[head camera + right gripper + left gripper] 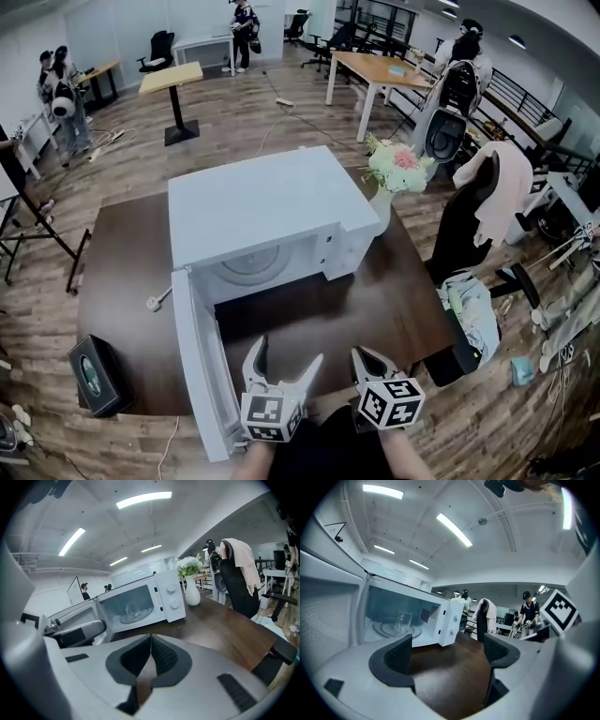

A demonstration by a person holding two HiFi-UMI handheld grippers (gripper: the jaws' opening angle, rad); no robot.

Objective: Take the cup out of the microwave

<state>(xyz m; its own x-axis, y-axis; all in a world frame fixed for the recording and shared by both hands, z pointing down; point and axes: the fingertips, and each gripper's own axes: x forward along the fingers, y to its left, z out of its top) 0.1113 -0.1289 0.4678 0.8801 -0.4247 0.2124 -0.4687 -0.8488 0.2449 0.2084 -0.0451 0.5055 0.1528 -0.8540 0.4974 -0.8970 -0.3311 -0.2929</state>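
Microwave (262, 220) sits mid-frame on the table (394, 300), with its door (199, 366) open toward the lower left. The cup (403, 620) stands upright inside on the turntable (384, 630), untouched. Left gripper (289, 354) is at bottom centre, jaws spread wide with nothing between them, facing the opening. Right gripper (371, 364) is just beside it, jaws pressed together, empty.
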